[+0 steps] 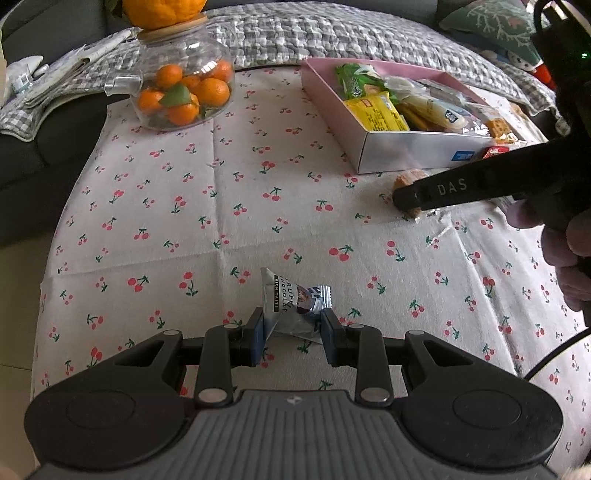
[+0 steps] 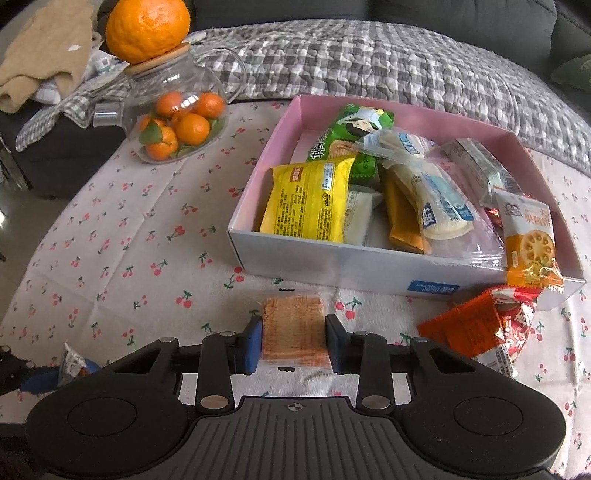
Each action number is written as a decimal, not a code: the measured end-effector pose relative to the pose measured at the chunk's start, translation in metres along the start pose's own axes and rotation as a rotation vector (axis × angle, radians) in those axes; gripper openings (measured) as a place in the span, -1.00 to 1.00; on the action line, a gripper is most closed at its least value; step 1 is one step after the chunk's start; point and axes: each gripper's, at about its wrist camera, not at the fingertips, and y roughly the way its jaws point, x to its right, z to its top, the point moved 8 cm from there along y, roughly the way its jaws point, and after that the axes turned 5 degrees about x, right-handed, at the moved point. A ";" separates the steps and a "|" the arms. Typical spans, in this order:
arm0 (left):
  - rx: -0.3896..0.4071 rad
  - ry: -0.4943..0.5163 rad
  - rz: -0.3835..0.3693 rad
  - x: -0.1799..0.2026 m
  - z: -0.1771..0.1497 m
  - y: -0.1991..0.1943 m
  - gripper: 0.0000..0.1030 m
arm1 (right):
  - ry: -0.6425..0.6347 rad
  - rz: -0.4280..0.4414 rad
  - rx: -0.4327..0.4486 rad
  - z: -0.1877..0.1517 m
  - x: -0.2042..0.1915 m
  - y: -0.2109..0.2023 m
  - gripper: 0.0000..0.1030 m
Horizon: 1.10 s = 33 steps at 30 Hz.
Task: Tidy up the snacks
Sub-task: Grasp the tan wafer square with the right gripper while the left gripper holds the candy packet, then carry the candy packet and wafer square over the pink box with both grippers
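Observation:
A pink-lined white box (image 2: 332,267) (image 1: 402,153) holds several snack packets. In the left wrist view my left gripper (image 1: 292,334) stands with its jaws on both sides of a silver chocolate packet (image 1: 290,306) that lies on the cherry-print cloth, touching or nearly touching it. In the right wrist view my right gripper (image 2: 294,345) has its jaws against both sides of a clear-wrapped brown biscuit (image 2: 294,328) in front of the box. The left wrist view shows the right gripper (image 1: 406,201) from the side, over that biscuit (image 1: 408,177).
A glass teapot of small oranges (image 2: 177,122) (image 1: 181,92) with a big orange (image 2: 147,27) on its lid stands at the back left. Red-orange packets (image 2: 484,325) lie by the box's front right corner. A grey checked quilt (image 2: 369,59) lies behind the table.

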 end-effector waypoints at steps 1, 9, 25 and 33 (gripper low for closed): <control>0.001 0.002 0.000 0.001 0.001 0.001 -0.46 | -0.003 0.001 -0.002 -0.001 0.000 -0.001 -0.36; 0.011 0.015 -0.008 0.009 0.009 0.001 -0.46 | 0.022 -0.003 -0.019 -0.008 0.003 -0.015 -0.35; 0.086 -0.027 -0.037 0.026 0.052 -0.010 -0.46 | 0.113 0.065 0.010 0.006 0.026 -0.059 -0.35; 0.125 -0.063 -0.050 0.038 0.082 -0.007 -0.46 | 0.195 0.071 0.035 0.017 0.051 -0.070 -0.35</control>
